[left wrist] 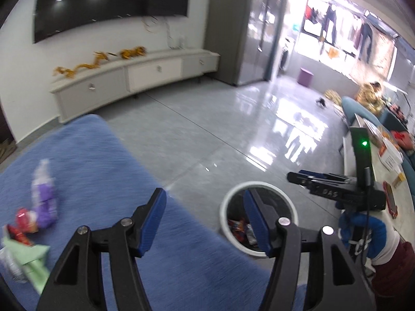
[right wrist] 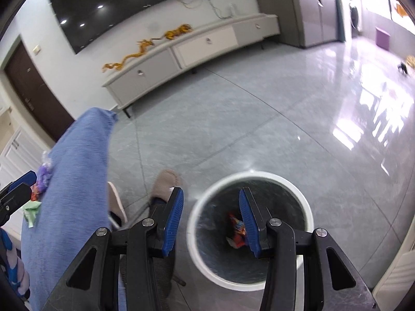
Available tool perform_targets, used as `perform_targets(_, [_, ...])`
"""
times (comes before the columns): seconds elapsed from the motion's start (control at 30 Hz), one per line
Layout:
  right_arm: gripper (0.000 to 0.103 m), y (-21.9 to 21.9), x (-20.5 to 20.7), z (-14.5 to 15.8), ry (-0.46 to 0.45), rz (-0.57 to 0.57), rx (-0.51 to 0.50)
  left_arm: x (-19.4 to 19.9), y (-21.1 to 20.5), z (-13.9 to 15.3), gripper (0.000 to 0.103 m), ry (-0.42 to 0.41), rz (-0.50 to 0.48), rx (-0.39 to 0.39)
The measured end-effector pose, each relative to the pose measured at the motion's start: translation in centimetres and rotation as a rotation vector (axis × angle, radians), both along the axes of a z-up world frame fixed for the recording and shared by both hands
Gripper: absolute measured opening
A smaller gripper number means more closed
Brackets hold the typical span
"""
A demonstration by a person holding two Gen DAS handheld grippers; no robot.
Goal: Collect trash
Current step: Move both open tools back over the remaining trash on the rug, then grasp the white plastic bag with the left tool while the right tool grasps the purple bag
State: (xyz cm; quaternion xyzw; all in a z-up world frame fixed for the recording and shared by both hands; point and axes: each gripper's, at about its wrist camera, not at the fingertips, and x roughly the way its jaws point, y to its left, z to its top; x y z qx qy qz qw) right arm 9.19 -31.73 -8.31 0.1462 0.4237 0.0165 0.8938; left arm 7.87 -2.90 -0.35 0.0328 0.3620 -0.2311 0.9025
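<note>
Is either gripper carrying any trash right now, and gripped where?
Nothing is held. The left gripper and right gripper both stand open and empty. Wrappers already lie in the bin; more trash waits on the blue cloth.

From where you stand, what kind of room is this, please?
Most likely a home living room: a large wall-mounted television above a long low cabinet, a glossy tiled floor, and a white trash bin beside a blue-covered seat.

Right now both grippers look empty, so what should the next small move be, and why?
Probably swing the left gripper toward the purple wrapper on the blue cloth and close on it. Both grippers hold nothing, the bin already holds wrappers, and litter remains on the cloth, nearest the left gripper.
</note>
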Motion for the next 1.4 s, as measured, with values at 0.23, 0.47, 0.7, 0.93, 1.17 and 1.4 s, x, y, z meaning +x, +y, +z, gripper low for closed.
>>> perform_targets(0.23, [0.044, 5.8, 0.3, 4.7, -0.074, 0.109, -0.047, -2.8, 9.1, 1.5, 0.069, -0.091, 0.179, 0.014])
perform_targets(0.47, [0.044, 12.6, 0.5, 8.0, -0.132, 0.237, -0.088, -5.2, 18.6, -0.5, 0.071, -0.079, 0.397, 0.009])
perform_targets(0.7, [0.044, 18.6, 1.4, 8.2, -0.132, 0.36, -0.085, -6.8, 26.4, -2.9, 0.071, -0.033, 0.574, 0.01])
perform_targets(0.93, [0.044, 24.2, 3.8, 6.5, -0.094, 0.471, -0.077, -4.4, 28.2, -4.8, 0.071, 0.018, 0.595, 0.021])
perform_targets(1.17, [0.044, 28.6, 6.4, 5.1, -0.066, 0.568, -0.066, -2.2, 27.0, -6.2, 0.072, 0.043, 0.57, 0.091])
perform_targets(1.4, [0.045, 32.4, 8.4, 3.8, -0.039, 0.643, -0.034, -1.0, 27.8, -7.1, 0.072, 0.069, 0.576, 0.069])
